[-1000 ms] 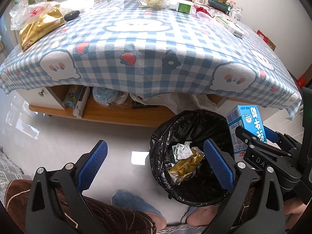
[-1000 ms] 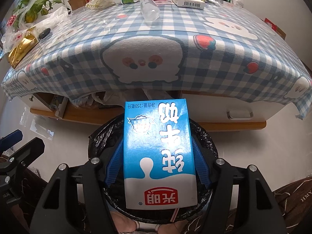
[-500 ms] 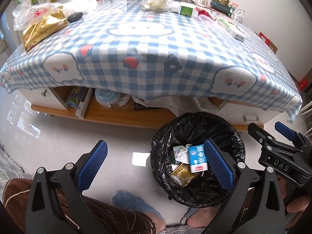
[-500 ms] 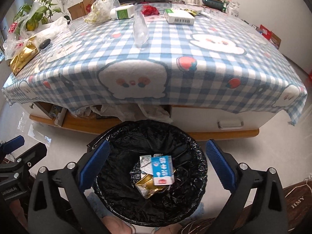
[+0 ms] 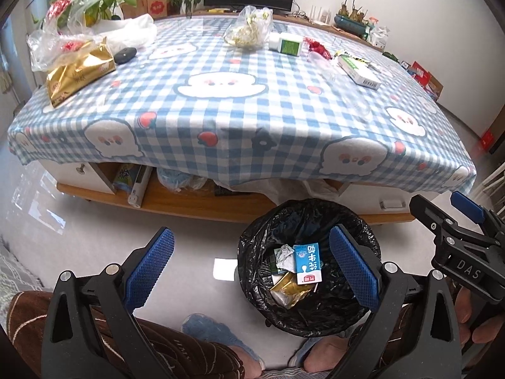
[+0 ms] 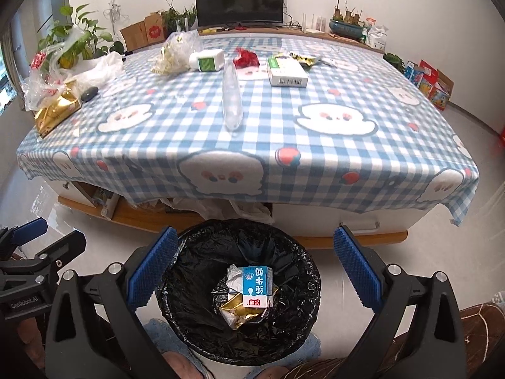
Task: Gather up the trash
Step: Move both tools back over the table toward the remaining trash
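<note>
A bin with a black liner (image 6: 303,252) stands on the floor in front of the table. A blue and white milk carton (image 6: 257,285) lies inside it on a gold wrapper and crumpled paper; the left wrist view shows the carton (image 5: 307,263) too. My right gripper (image 6: 255,235) hangs open above the bin, nothing between its pads. My left gripper (image 5: 251,237) is open and empty, over the bin's left edge. On the table lie a clear plastic bottle (image 6: 232,94), a white box (image 6: 287,72), a white green-labelled bottle (image 6: 208,60) and a red wrapper (image 6: 246,57).
The blue checked tablecloth (image 6: 315,158) overhangs the low table's front edge just behind the bin. A gold packet (image 6: 55,110) and plastic bags sit at the table's left. The person's knees and slippered feet (image 5: 205,325) are below the grippers. A television and plants stand behind.
The right gripper held the milk carton over the bin, then opened and the carton dropped in. Both grippers have since risen, so more of the table top shows.
</note>
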Available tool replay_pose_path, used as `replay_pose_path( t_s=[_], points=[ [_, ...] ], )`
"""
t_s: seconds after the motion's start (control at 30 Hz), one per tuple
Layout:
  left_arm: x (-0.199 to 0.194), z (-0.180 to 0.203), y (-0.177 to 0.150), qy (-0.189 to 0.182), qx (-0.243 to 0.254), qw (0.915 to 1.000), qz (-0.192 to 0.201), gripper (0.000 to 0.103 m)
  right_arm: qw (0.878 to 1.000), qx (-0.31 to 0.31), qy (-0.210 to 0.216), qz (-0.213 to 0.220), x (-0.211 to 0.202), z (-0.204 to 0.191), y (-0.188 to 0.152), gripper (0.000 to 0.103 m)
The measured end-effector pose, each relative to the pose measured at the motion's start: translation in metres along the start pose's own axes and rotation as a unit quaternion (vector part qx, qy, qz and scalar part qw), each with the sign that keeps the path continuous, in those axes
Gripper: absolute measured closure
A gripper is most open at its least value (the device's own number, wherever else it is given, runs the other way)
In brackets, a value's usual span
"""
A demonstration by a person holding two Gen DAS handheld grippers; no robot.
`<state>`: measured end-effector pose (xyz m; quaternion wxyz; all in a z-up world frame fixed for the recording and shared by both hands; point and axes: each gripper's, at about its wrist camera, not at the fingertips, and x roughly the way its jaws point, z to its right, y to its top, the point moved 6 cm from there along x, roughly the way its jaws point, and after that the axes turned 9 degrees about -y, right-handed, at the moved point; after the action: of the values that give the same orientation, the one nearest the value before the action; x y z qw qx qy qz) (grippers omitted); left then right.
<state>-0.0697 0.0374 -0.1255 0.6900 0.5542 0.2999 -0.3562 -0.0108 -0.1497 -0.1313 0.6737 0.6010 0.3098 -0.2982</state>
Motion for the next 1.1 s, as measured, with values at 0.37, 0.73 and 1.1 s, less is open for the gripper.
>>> replay_pose_path(
  t_s=[0.37, 0.73, 1.1],
  points=[
    [-0.028, 0.003, 0.035, 0.004, 0.001, 0.9995, 0.03, 0.006, 1.0, -0.002, 0.009, 0.022, -0.028, 0.006, 0.03, 0.008],
    [-0.032, 0.007, 0.074, -0.005, -0.002, 0.999, 0.044, 0.006, 0.999, -0.011, 0.005, 0.047, -0.039, 0.008, 0.07, 0.008],
    [-0.017, 0.007, 0.13, -0.003, 0.0, 0.9988, 0.049, 0.006, 0.999, -0.019, 0.004, 0.047, -0.026, 0.007, 0.102, 0.008]
  ],
)
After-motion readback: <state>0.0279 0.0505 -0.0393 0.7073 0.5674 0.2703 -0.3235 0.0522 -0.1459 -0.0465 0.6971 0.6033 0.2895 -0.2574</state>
